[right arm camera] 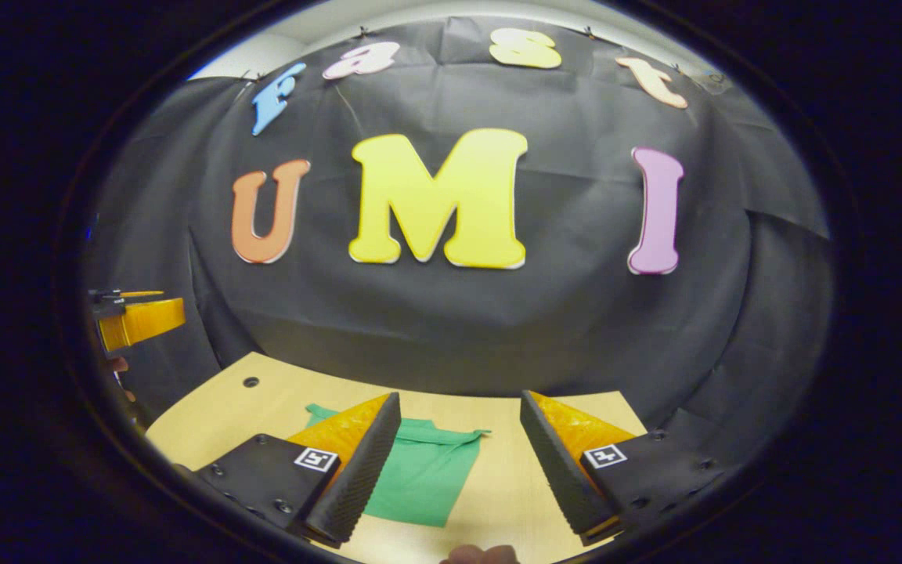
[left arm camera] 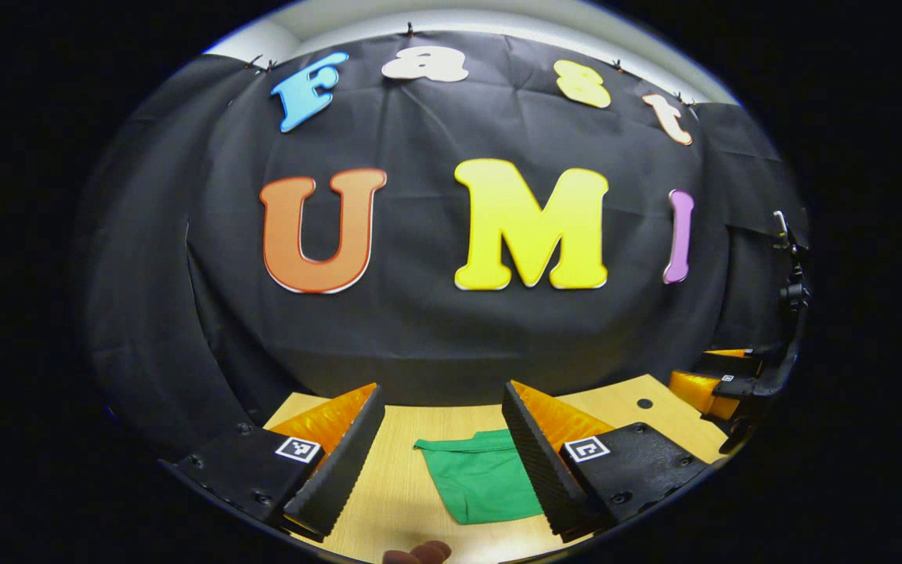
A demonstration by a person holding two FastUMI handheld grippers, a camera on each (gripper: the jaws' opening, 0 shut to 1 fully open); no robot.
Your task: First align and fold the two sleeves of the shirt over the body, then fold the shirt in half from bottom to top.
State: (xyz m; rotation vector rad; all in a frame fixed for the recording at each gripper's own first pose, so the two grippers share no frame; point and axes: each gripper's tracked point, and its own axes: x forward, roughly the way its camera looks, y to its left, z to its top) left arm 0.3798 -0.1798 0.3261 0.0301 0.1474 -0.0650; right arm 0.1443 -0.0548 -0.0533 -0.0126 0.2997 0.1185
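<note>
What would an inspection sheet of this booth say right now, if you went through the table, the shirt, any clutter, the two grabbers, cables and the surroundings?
Surface: light wooden table with a small dark hole near its far edge.
Job's things: green shirt lying flat on the table; how far it is folded cannot be told.
Clutter: nothing seen.
Grippers: left gripper open, above the table with the shirt between its fingers, not touching it. Right gripper open, the shirt under its left finger.
Cables: a dark stand or cable at the right edge of the left gripper view; which it is cannot be told.
Surroundings: black cloth wall behind the table.
</note>
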